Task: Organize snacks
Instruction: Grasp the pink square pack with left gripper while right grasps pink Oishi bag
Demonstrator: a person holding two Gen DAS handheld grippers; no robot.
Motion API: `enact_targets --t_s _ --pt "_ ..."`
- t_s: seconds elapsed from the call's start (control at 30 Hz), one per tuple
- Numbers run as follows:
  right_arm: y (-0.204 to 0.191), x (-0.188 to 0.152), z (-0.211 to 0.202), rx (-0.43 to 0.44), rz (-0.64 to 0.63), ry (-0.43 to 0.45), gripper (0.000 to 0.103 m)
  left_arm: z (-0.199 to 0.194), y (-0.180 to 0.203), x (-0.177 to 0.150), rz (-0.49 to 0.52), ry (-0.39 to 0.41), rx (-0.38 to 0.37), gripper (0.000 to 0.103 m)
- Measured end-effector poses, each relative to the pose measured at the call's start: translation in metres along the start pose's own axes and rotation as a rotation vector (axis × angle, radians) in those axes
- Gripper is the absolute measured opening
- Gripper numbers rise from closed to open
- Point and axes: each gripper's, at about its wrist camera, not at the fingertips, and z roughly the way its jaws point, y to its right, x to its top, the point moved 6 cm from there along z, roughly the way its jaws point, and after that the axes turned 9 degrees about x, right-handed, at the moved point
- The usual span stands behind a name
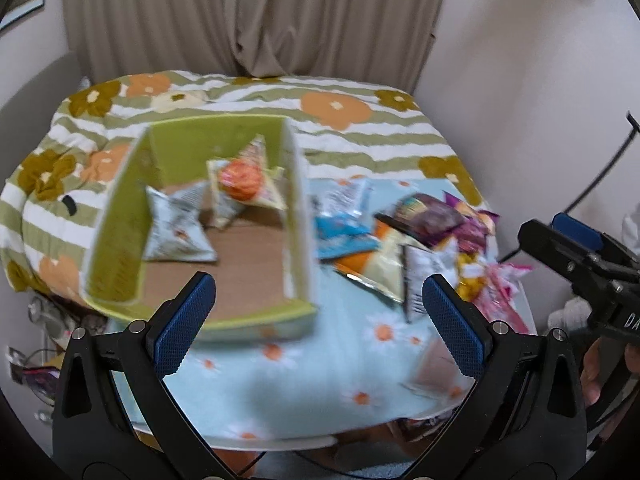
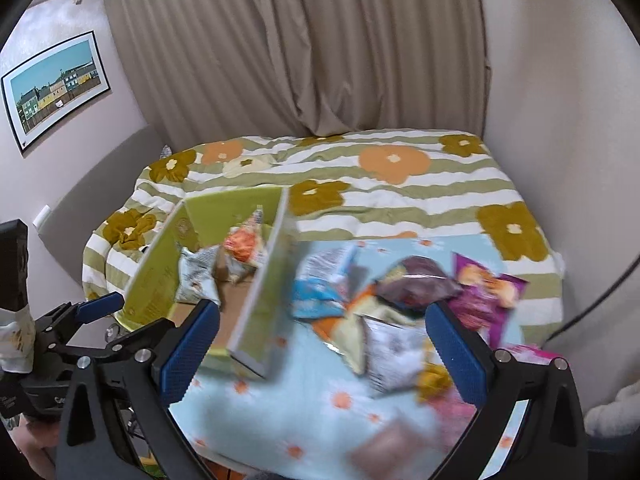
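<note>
Mid-sort, by the look of it — 2 packets already in the green box [image 1: 200, 216]: a silver-grey bag [image 1: 176, 228] low against the left wall, an orange-printed bag [image 1: 244, 180] propped further back. Still outside, a loose pile of snack packets [image 1: 404, 236] heaped on the pale flowered cloth [image 1: 280, 384] just right of the box — blue, purple, pink and yellow wrappers overlapping, too blurred to count.

Left gripper [image 1: 320, 320] hovering low at the near edge of the table, jaws spread wide, nothing between the pads [image 1: 184, 320]. Right gripper [image 2: 320, 356] likewise wide open and empty, raised above the cloth and aimed toward the pile.

Next, probably: drop onto 1 top packet, pinch a crimped edge rather than the puffed middle, lift clear, carry left over the box wall.
</note>
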Motion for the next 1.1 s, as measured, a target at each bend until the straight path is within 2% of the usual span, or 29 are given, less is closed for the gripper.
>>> enact_targets --t_s 0.23,0.5,0.63,0.8,0.97,1.1 --pt "0.069 -0.036 -0.040 -0.035 0.014 -0.019 0.102 0.007 0.077 -0.040 0.037 -0.047 -0.059 0.102" --pt "0.123 -0.081 -0.044 -0.016 0.066 -0.081 0.102 0.035 0.143 -0.088 0.156 -0.114 -0.126 0.102" --pt "0.137 -0.101 -0.033 0.008 0.101 -0.109 0.102 0.061 0.163 -0.116 0.189 -0.182 -0.173 0.102" --pt "0.144 -0.125 -0.014 0.026 0.126 -0.132 0.102 0.094 0.179 -0.147 0.254 -0.238 -0.171 0.102" --pt "0.155 -0.141 0.010 0.018 0.166 -0.163 0.102 0.119 0.188 -0.160 0.330 -0.244 -0.148 0.101" --pt "0.162 -0.150 0.023 0.017 0.186 -0.183 0.102 0.133 0.195 -0.167 0.397 -0.252 -0.146 0.090"
